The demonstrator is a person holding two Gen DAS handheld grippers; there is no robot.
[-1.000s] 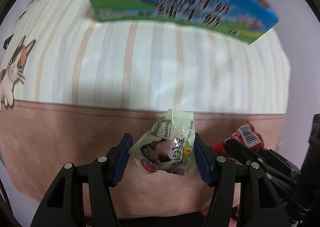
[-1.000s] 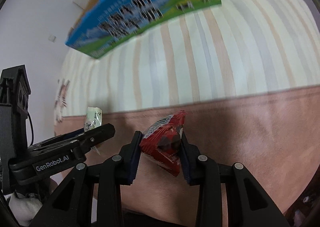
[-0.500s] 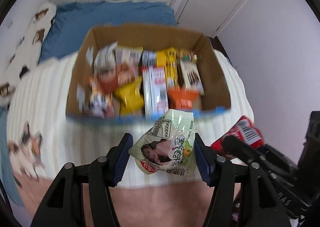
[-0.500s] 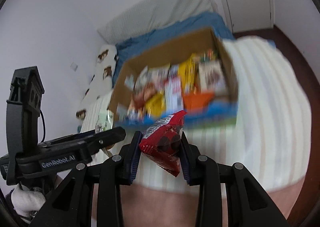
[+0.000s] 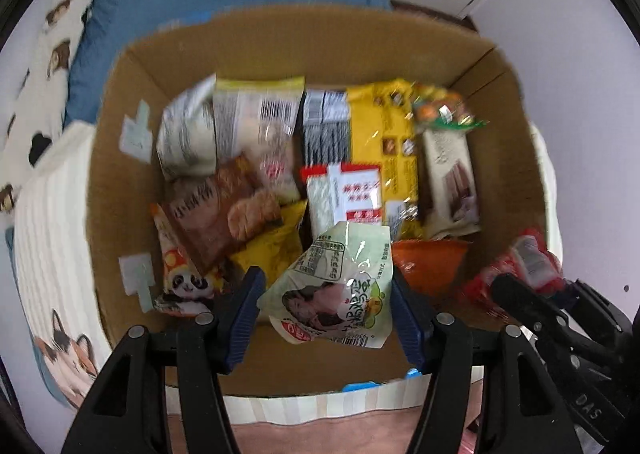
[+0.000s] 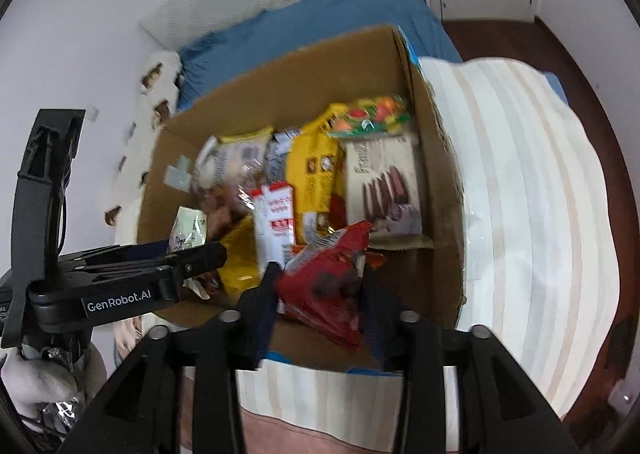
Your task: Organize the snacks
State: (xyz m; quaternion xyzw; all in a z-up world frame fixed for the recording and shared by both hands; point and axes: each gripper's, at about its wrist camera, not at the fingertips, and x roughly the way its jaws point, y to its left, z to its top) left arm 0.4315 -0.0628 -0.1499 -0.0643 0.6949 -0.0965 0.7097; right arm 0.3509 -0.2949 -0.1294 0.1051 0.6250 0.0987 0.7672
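Both tools now over the snack box

Since a second ago the view swung from bedspread to the open cardboard box (image 5: 120,158) — left tool (image 5: 326,318) grips the green packet (image 5: 336,294) at lower centre; right tool (image 6: 318,296), jaws just opening, lets the red packet (image 6: 324,282) go

Each gripper is matte black with 2 angular fingers lined by ribbed dark-blue pads (image 5: 245,318) and silver screws at the joints. The left gripper (image 6: 200,254) carries white "GenRobot.AI" lettering, a thin black cable, and a white glove (image 6: 30,382) below.
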